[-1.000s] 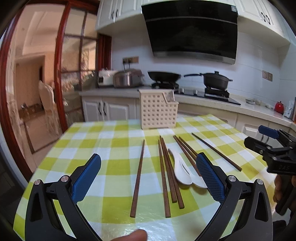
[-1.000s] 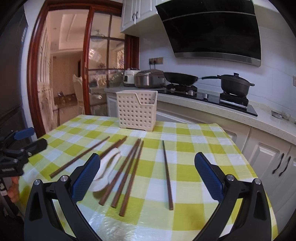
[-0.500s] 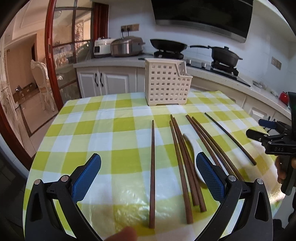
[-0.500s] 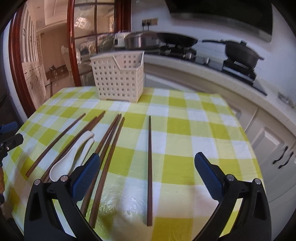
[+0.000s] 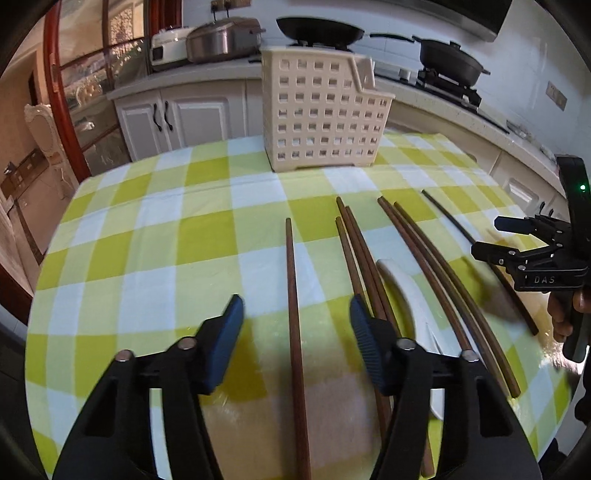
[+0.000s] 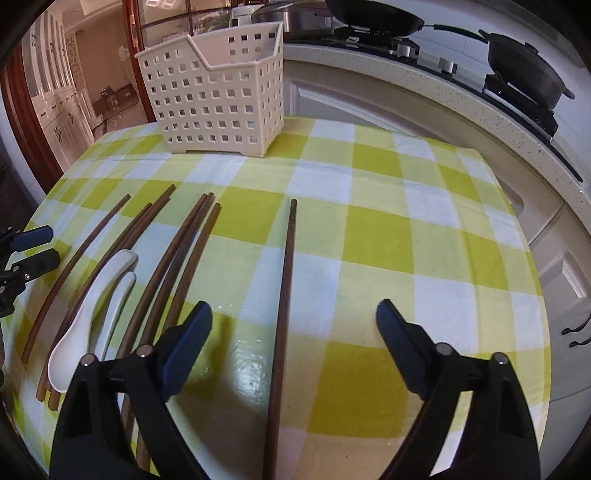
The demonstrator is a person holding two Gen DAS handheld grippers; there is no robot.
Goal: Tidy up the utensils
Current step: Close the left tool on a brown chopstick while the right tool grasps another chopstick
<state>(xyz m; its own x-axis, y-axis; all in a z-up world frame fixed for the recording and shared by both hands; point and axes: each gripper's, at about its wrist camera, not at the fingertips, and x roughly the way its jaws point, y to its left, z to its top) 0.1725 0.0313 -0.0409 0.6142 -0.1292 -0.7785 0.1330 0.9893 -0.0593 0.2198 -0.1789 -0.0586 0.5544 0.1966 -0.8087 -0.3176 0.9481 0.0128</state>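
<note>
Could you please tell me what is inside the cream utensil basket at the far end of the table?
Nothing shows above the basket rim or through its holes; its floor is hidden by the walls.

Behind your work stood a desk (image 5: 155, 229) covered in a yellow-green and white checked cloth (image 6: 406, 236). Past it ran a pale speckled counter (image 6: 443, 96) over white cabinets (image 5: 177, 114) with dark handles. On the stove you had a black wok (image 5: 319, 29) and, to its right, a lidded black pot (image 5: 450, 59). Further left on the counter sat a steel cooker (image 5: 221, 37) with a white rice cooker (image 5: 168, 46) just beside it. At the far left, a red-framed glass door (image 5: 62, 88) showed a room with a pale chair (image 5: 44, 129).
</note>
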